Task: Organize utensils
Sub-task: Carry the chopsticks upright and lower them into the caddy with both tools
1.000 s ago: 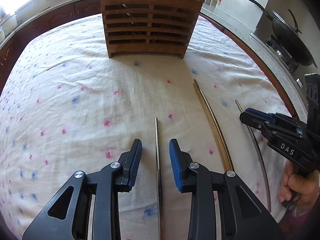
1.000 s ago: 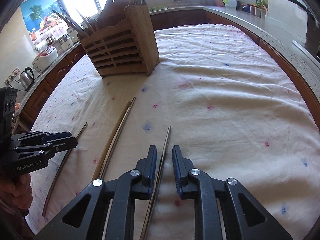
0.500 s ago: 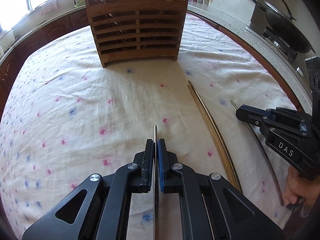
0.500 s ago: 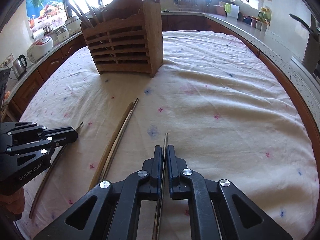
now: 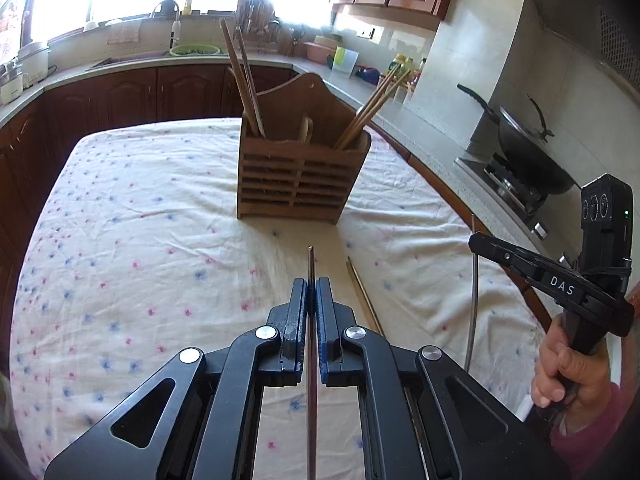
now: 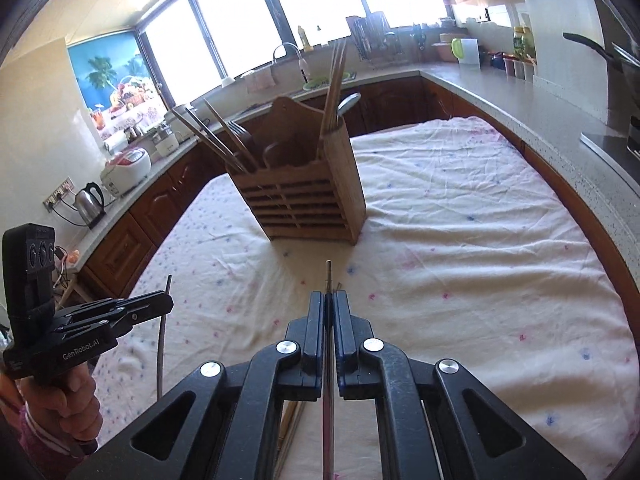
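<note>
Left claw (image 5: 311, 296) clenched on a metal chopstick (image 5: 311, 360); the stick runs straight up between the pads, tip poking out just past them, clear of the cloth. Right claw (image 6: 329, 308) likewise clenched on a second metal chopstick (image 6: 328, 380), tip sticking out ahead of the pads. From my left camera the right claw shows at the right edge with its stick hanging through it; from the right camera my left claw shows at the left edge the same way. Both sticks are off the bench (image 5: 120, 240), which is draped in a white flowered cloth. My hand (image 5: 568, 364) wraps the right claw's handle.

A pair of wooden chopsticks (image 5: 366, 300) lies flat on the cloth, just right of my left claw, between the two claws. Wooden utensil holder (image 5: 300, 184) stands upright mid-bench, ahead of both claws and well apart from them. It already has chopsticks leaning out of its left and right compartments; a spoon (image 6: 349, 103) shows in the right one. Wok (image 5: 524, 152) sits on the stove off to the right.
</note>
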{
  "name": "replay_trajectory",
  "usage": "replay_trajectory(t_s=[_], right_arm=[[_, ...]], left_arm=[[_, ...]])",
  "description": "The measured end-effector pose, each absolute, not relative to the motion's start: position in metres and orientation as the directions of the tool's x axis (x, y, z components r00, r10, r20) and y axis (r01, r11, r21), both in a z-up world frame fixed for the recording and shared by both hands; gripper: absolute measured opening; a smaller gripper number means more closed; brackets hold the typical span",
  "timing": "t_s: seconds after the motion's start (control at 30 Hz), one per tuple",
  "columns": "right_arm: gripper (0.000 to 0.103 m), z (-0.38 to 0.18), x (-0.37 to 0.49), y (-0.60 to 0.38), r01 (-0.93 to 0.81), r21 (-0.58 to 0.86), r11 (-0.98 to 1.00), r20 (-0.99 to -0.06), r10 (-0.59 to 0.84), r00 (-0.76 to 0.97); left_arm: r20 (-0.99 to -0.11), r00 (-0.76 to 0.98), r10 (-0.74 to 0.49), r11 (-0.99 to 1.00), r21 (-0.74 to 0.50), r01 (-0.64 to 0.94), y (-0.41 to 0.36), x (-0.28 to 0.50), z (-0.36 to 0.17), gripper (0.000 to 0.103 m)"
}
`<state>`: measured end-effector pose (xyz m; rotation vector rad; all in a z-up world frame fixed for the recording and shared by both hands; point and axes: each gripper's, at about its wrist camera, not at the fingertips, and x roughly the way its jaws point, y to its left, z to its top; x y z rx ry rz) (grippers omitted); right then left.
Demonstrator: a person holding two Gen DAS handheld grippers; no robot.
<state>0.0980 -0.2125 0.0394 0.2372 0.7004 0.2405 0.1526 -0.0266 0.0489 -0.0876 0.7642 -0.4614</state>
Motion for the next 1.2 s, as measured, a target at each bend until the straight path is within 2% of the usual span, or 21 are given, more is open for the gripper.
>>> replay_trajectory(t_s=[0.43,1.0,1.2], right_arm=[[0.004,0.103,0.094,-0.215,-0.185,0.282,0.941,-0.463,0.302,0.833],[0.004,0.117,0.115,-0.213,-0.206,0.288,0.935,-0.418,0.317,0.851],[0.004,0.127,0.132,-0.211,-0.209,0.279,0.937,-0.394,0.31,0.865]], left_arm=[[-0.546,0.709,-0.445,0.895,-0.263,0.359,0.0,0.151,0.094,0.004],[-0.486,0.764,-0.425,0.905,-0.26,0.337,0.002,0.169,0.118,0.004],[-0.433,0.8,-0.414,0.909,-0.243,0.339,-0.001,0.185,0.142,0.004]])
